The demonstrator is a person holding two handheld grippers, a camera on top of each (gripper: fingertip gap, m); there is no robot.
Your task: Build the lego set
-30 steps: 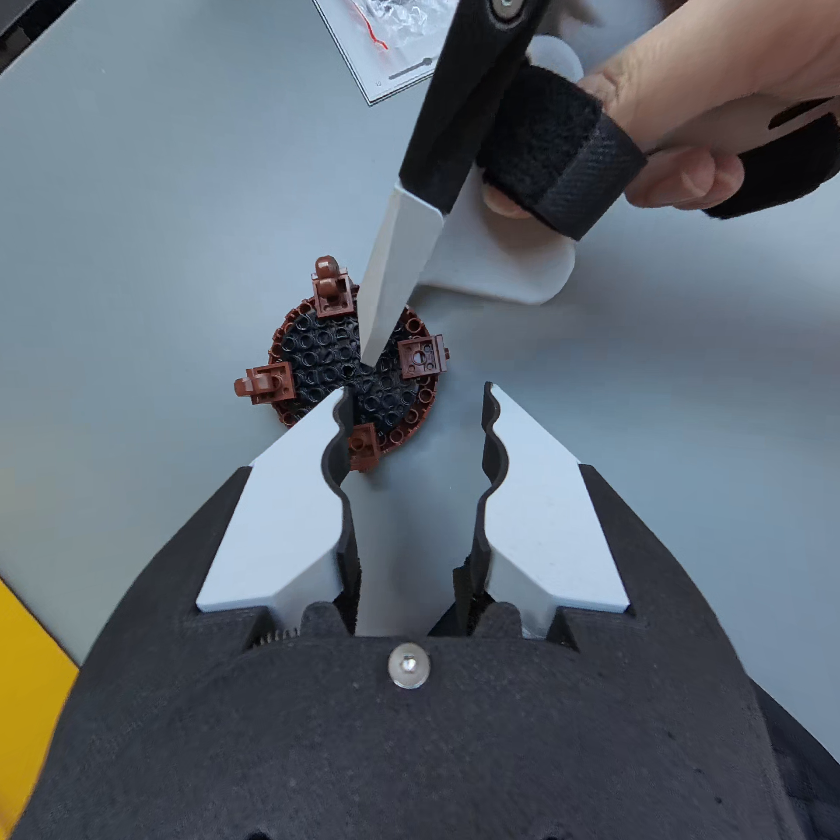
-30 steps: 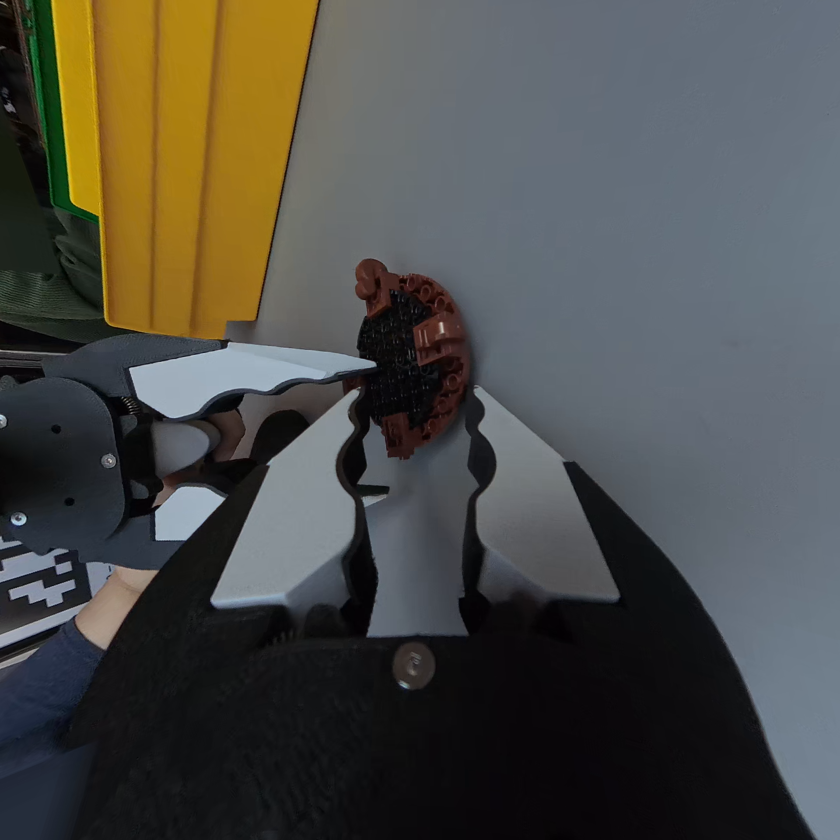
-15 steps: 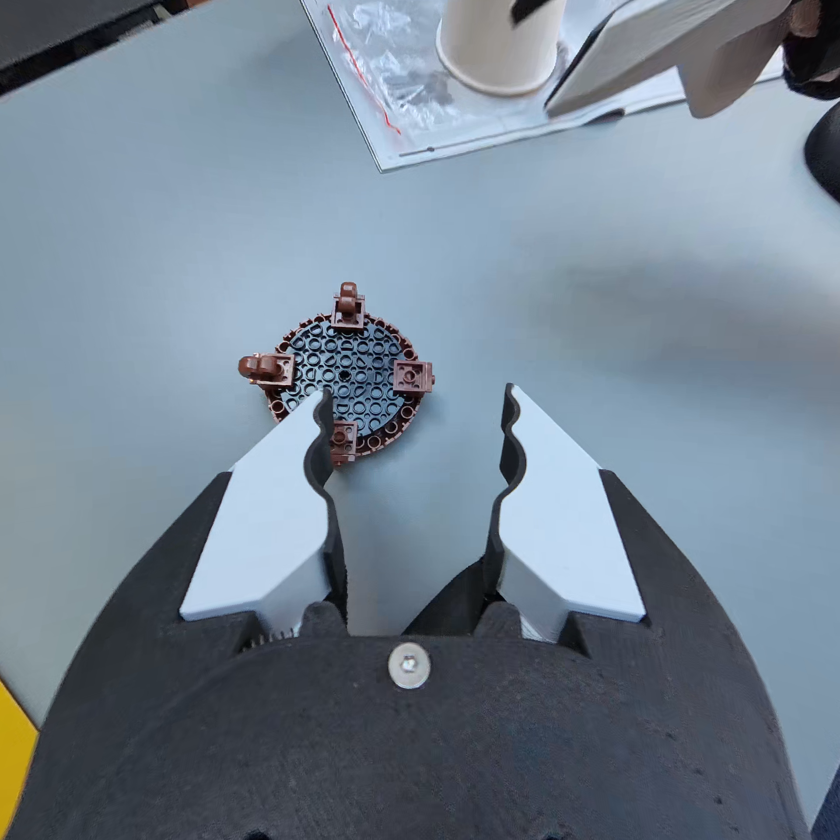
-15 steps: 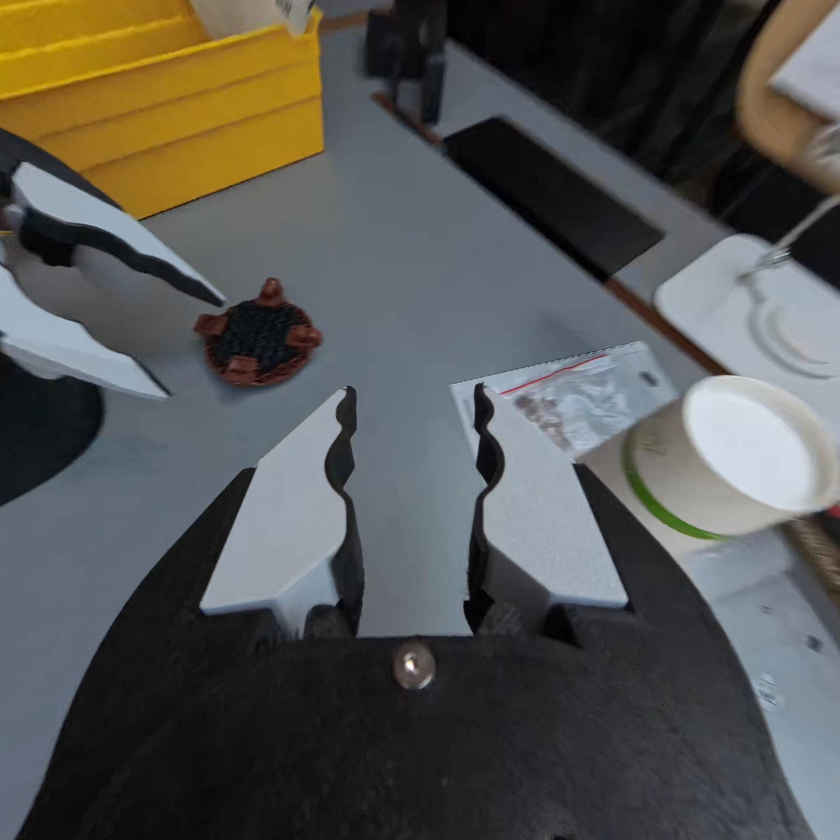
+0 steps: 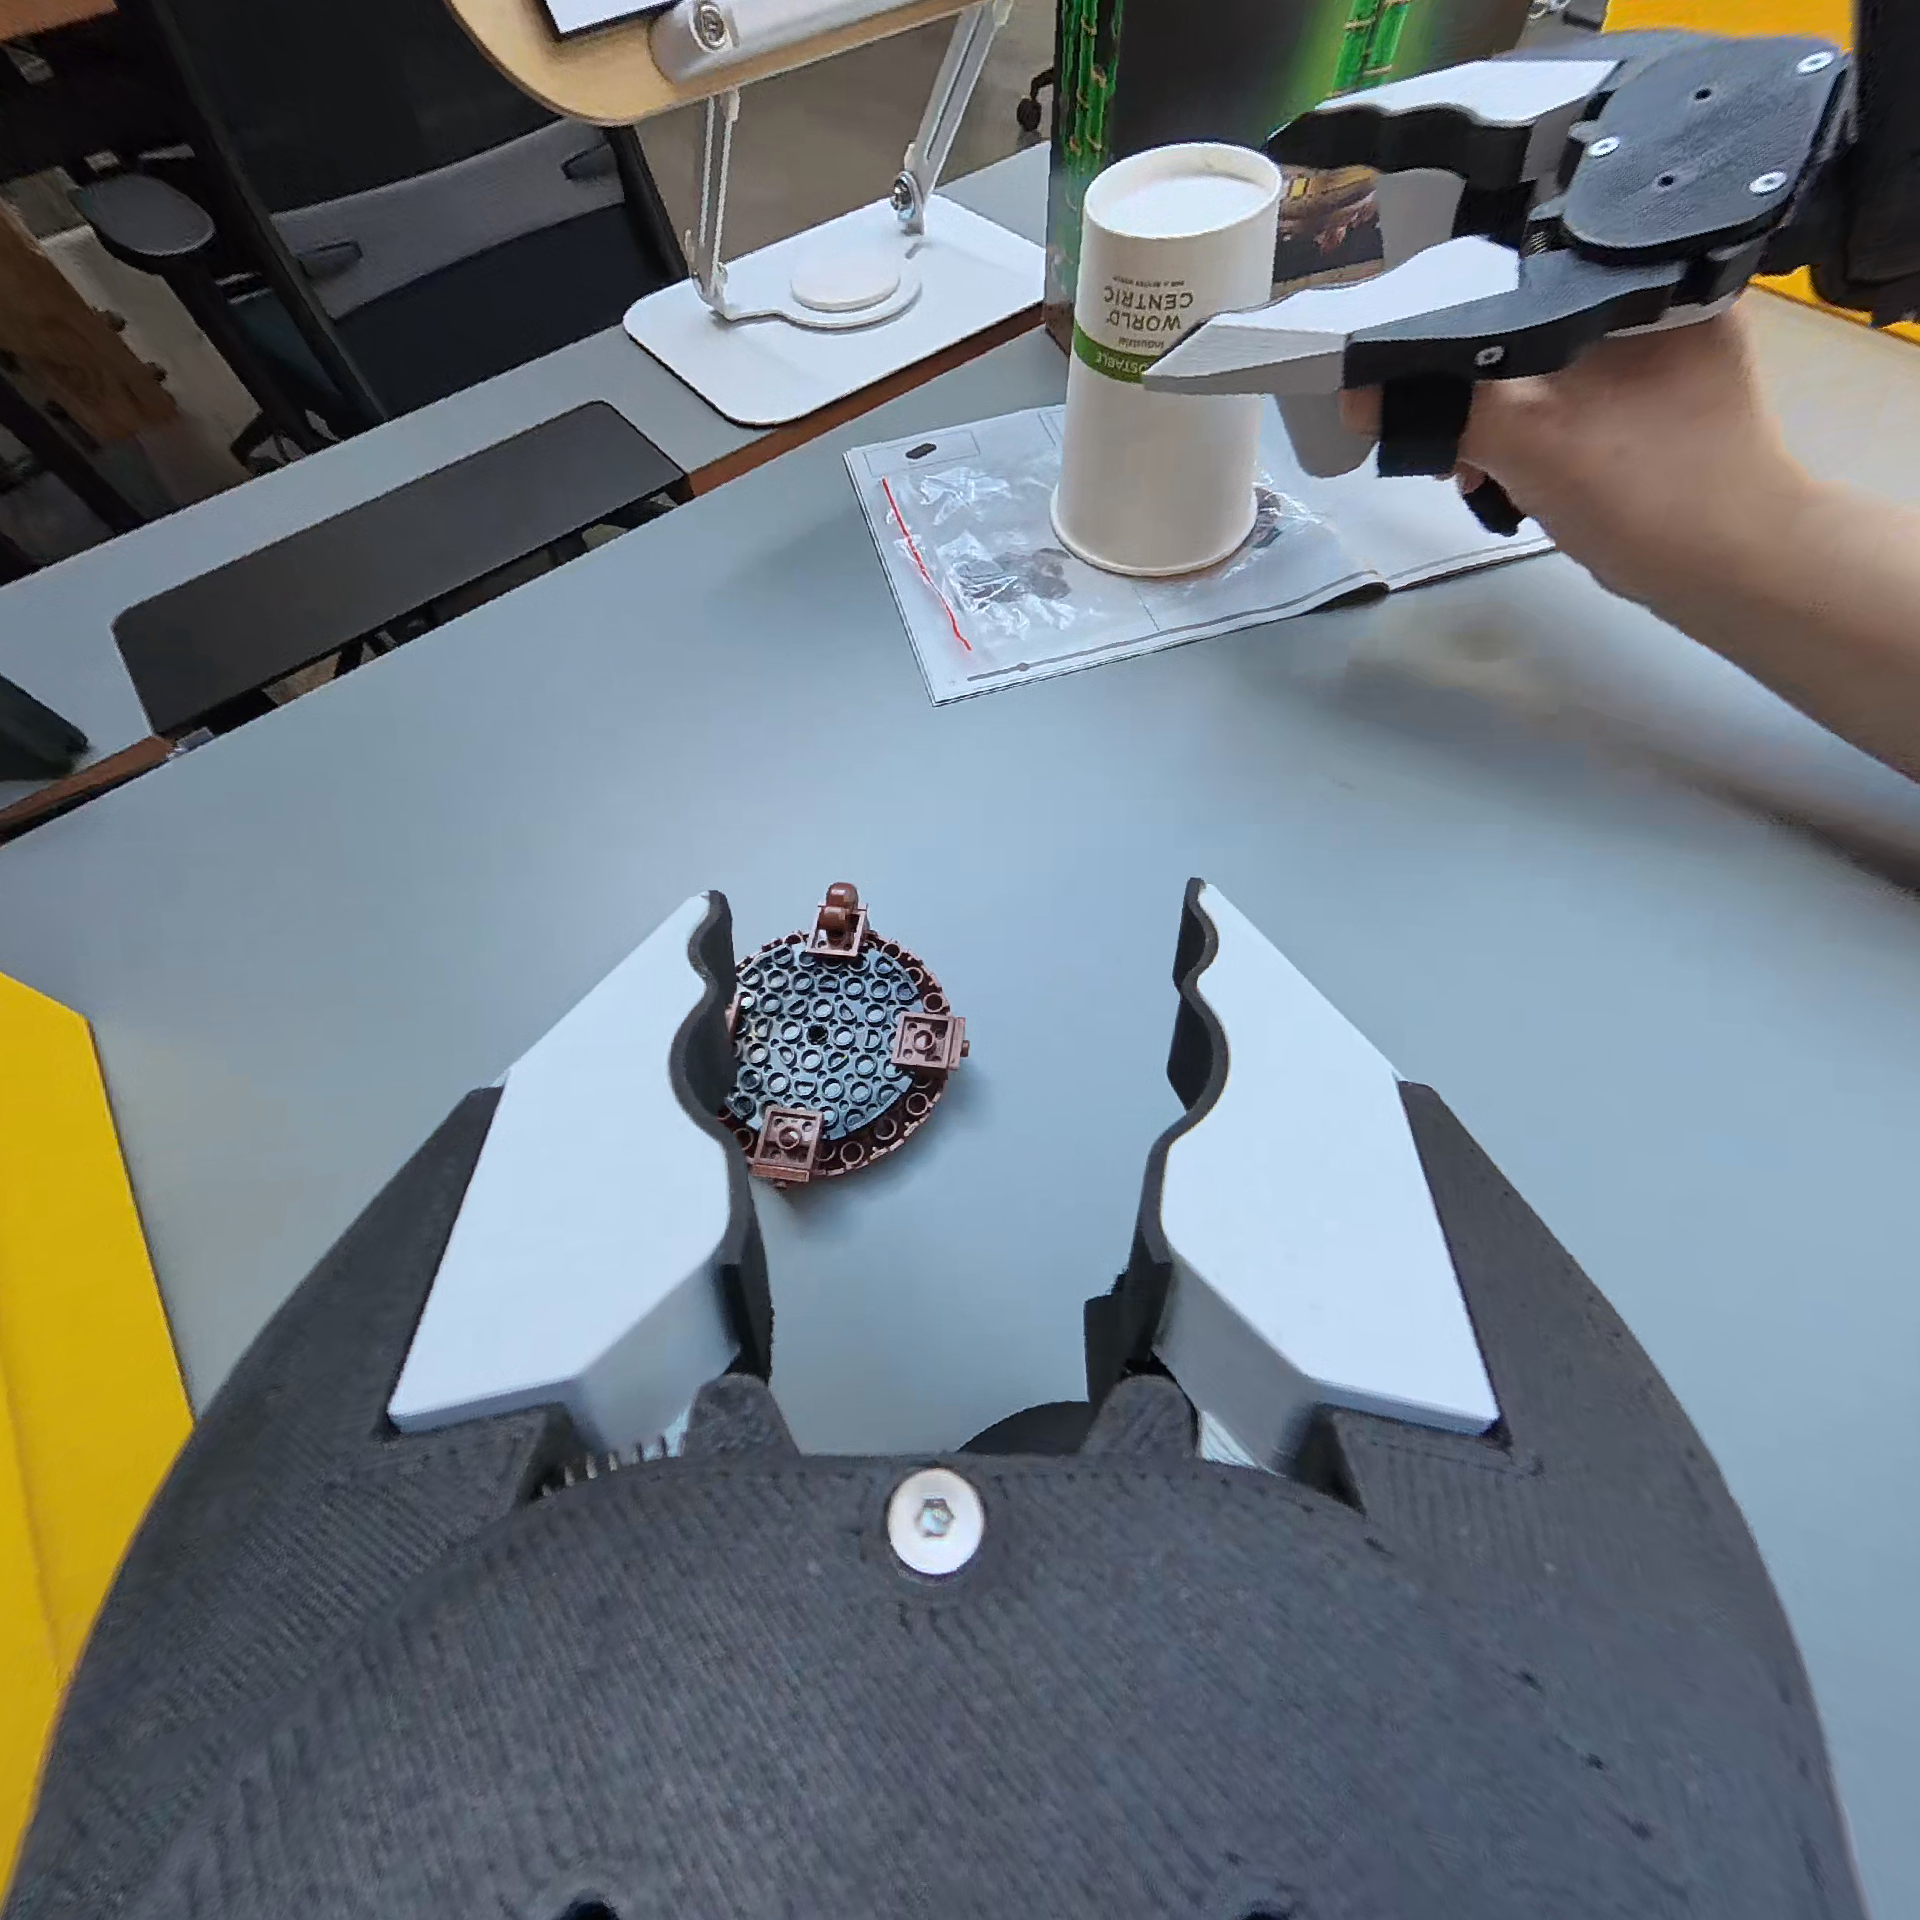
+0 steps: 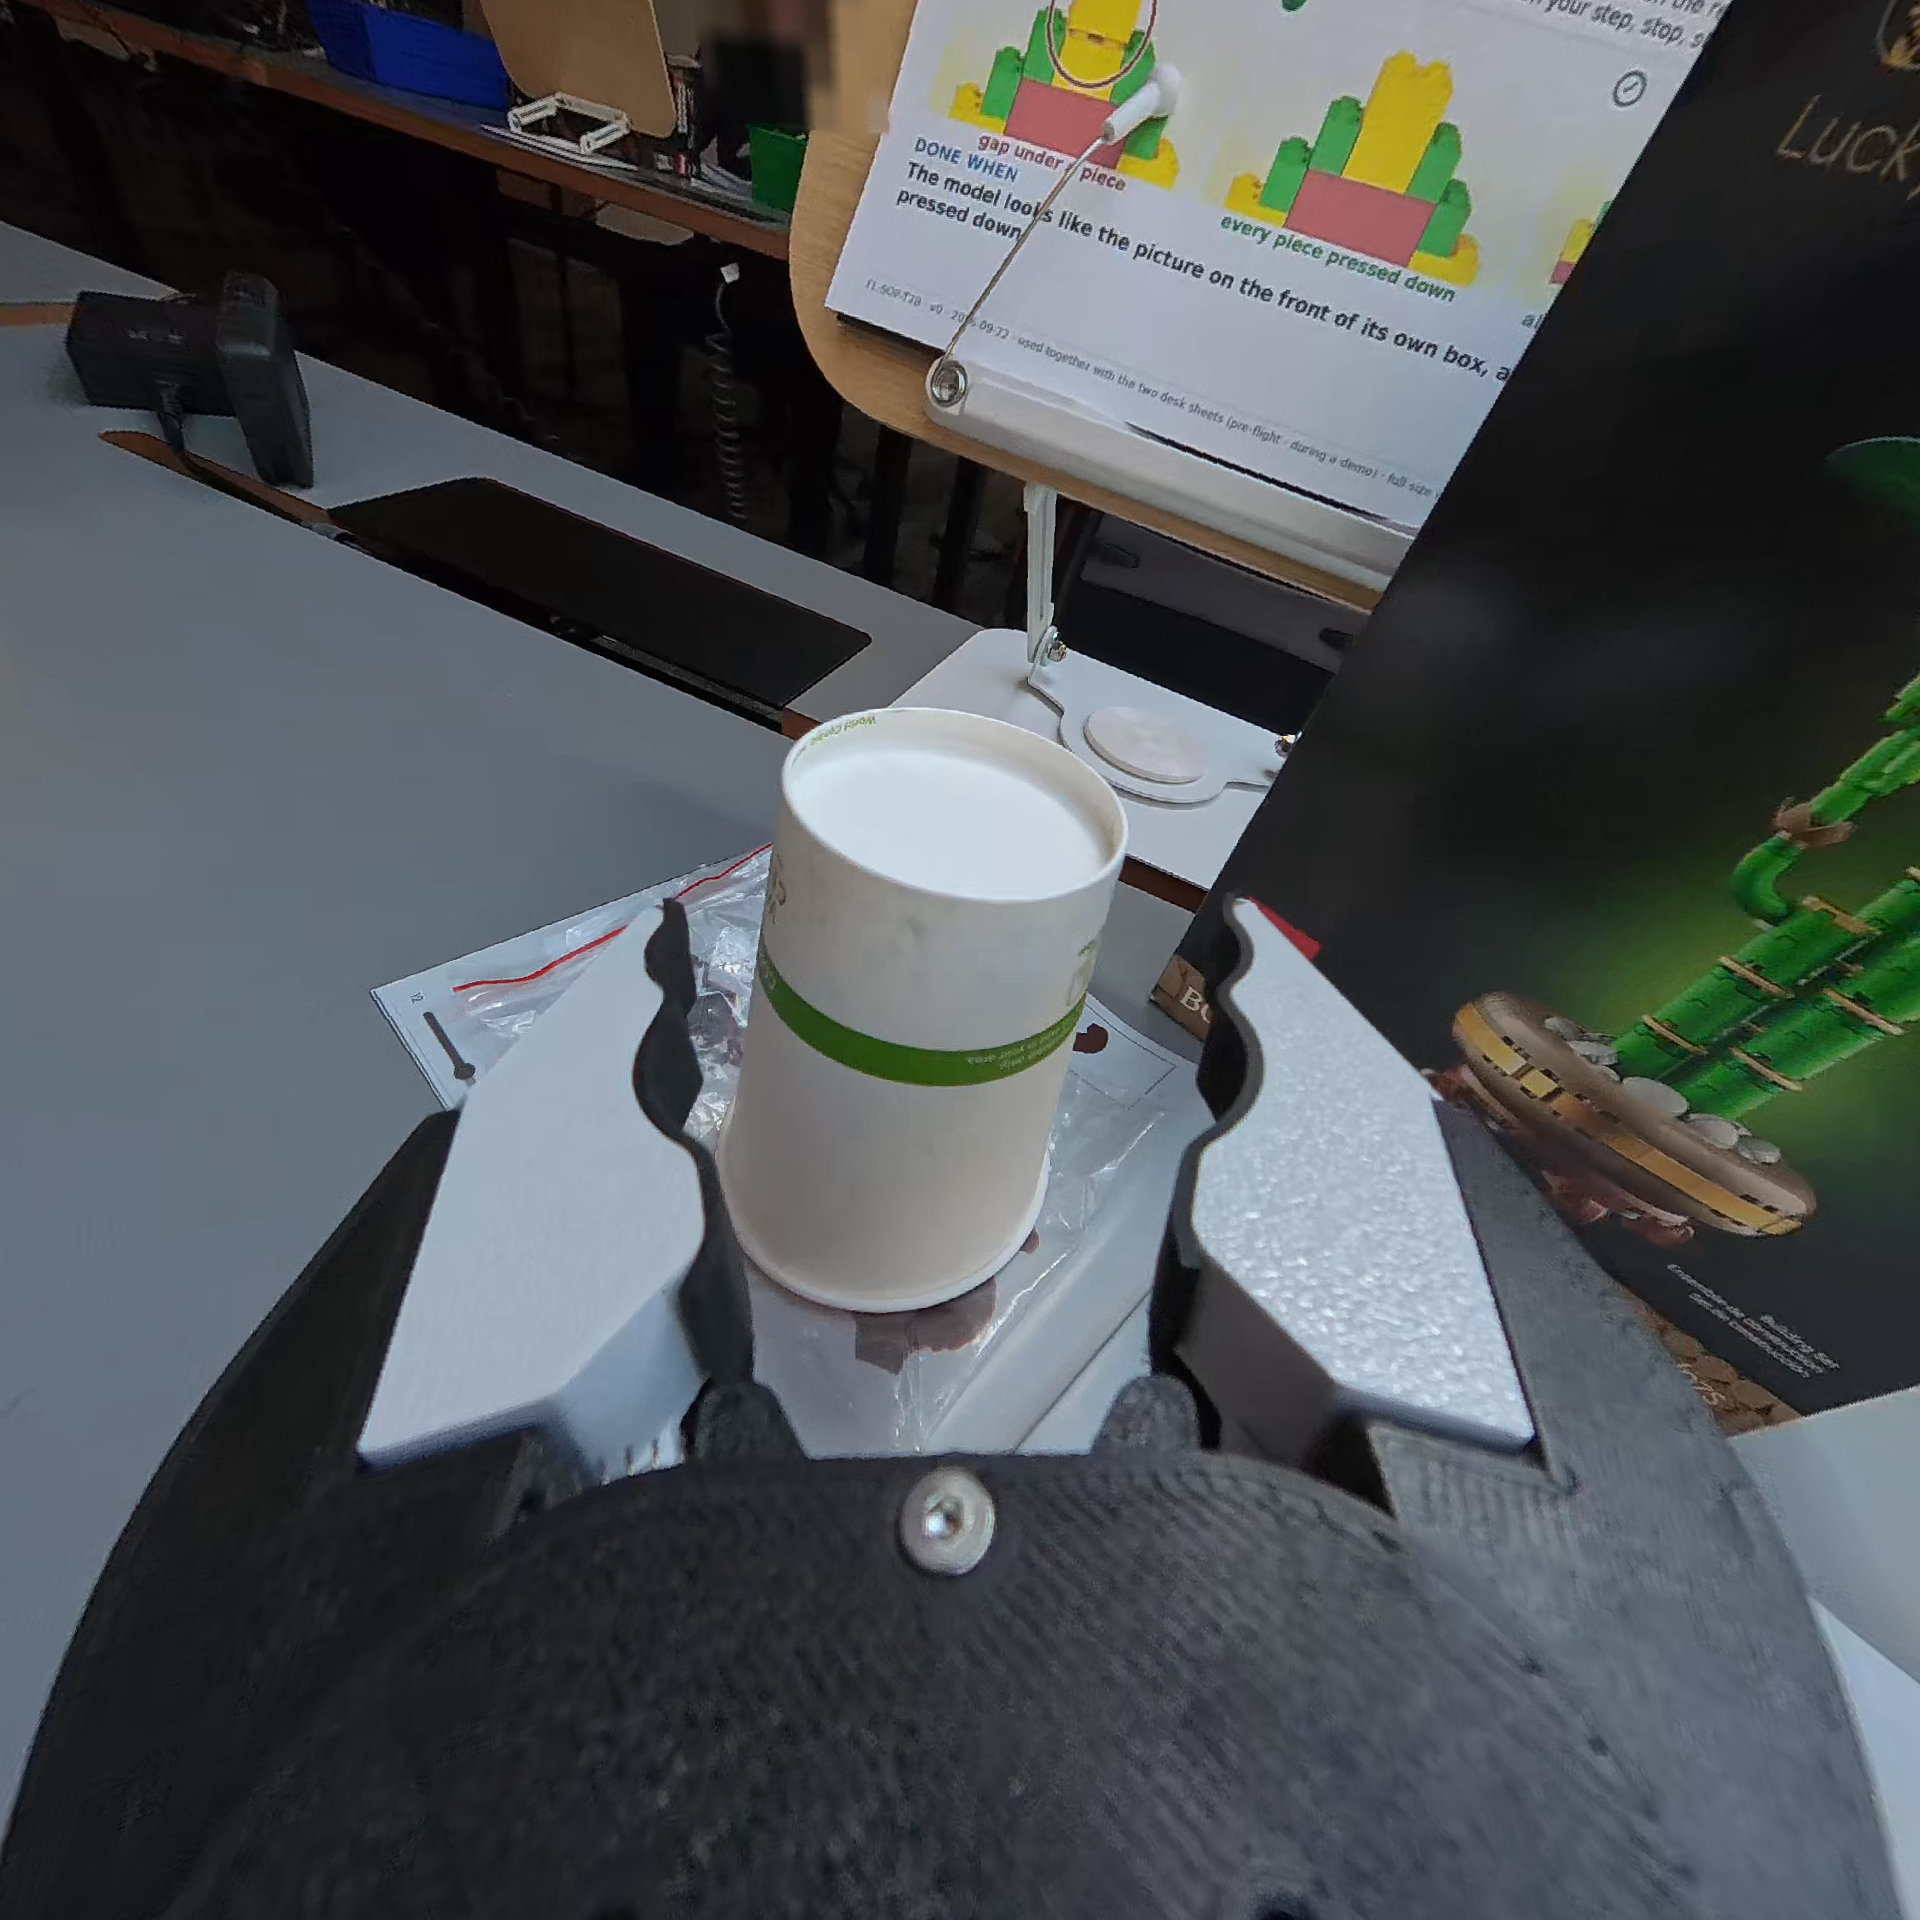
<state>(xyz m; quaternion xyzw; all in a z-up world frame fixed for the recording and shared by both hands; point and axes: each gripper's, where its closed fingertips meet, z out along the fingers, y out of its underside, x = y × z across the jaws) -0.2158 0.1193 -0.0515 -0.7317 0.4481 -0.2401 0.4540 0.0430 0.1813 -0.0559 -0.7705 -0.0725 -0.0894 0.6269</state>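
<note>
A round brown and black lego base (image 5: 831,1049) with small brown bricks on its rim lies upside down on the grey table. My left gripper (image 5: 951,914) is open and empty above it, its left finger covering the base's left edge. My right gripper (image 6: 945,925) is open and empty, its fingers on either side of an upturned white paper cup (image 6: 925,997) with a green band. The cup stands on a clear bag of small pieces (image 6: 717,966) and an instruction booklet (image 5: 1247,582). The right gripper also shows in the left wrist view (image 5: 1216,260), beside the cup (image 5: 1164,353).
The dark lego box (image 6: 1621,831) with a green bamboo picture stands right of the cup. A sheet holder on a white foot (image 6: 1132,748) stands behind it. A yellow bin (image 5: 62,1247) is at the left. A black panel (image 5: 395,561) lies at the table's far edge.
My right gripper has left the lego base, swung right to the paper cup and opened wider. My left gripper has lifted and opened wider over the base, which stays on the table.
</note>
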